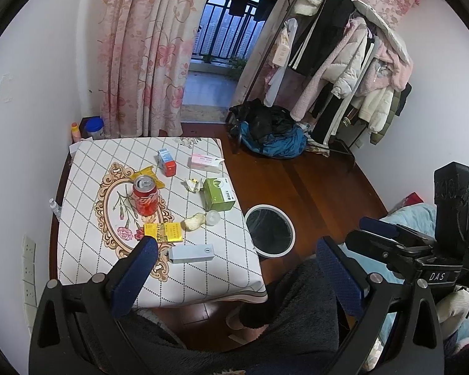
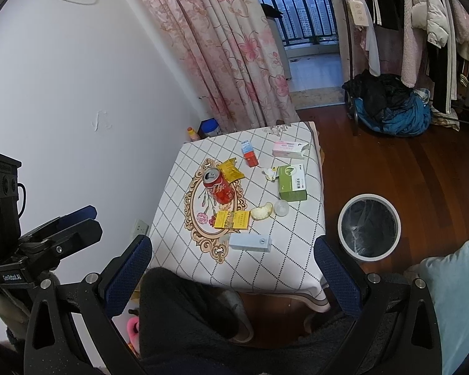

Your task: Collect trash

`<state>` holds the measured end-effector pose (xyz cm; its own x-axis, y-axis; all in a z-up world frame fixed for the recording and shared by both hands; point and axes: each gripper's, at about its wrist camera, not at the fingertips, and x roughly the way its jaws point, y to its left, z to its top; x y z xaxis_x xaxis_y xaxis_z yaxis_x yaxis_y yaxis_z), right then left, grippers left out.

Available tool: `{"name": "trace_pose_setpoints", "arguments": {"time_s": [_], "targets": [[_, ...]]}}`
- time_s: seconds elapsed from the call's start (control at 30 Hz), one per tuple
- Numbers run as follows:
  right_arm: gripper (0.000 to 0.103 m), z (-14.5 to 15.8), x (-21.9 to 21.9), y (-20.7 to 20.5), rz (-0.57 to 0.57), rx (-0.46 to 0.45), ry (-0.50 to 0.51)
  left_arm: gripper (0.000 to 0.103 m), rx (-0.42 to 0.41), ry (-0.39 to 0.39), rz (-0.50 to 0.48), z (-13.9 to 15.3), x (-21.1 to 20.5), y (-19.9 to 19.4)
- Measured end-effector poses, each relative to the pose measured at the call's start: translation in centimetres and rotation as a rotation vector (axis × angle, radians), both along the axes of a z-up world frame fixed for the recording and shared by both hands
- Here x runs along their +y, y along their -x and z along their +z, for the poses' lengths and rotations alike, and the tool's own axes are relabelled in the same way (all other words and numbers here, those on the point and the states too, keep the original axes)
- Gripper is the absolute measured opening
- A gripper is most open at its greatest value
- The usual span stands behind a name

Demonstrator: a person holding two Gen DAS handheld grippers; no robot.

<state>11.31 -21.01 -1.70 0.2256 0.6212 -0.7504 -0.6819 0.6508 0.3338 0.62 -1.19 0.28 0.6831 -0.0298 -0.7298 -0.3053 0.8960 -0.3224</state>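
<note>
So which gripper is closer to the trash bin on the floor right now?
Right, as far as I can tell. The trash bin lies just past the right gripper, on its right-finger side. The left gripper hangs over the table's near edge, further left.

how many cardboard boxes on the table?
5: blue-red box and pink box at the far end, green box by the right edge, yellow box mid-table, grey-blue box nearest.

Left gripper [image 1: 234, 265] and right gripper [image 2: 233, 262] both gape wide, empty.
</note>
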Motion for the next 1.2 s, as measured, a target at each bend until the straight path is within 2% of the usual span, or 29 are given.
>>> {"name": "trace_pose_setpoints", "arguments": {"time_s": [1.2], "targets": [[0.103, 0.33, -0.06, -0.44, 0.002, -0.005, -0.003, 0.103, -0.001, 0.014, -0.013, -0.65, -0.54, -0.32]]}}
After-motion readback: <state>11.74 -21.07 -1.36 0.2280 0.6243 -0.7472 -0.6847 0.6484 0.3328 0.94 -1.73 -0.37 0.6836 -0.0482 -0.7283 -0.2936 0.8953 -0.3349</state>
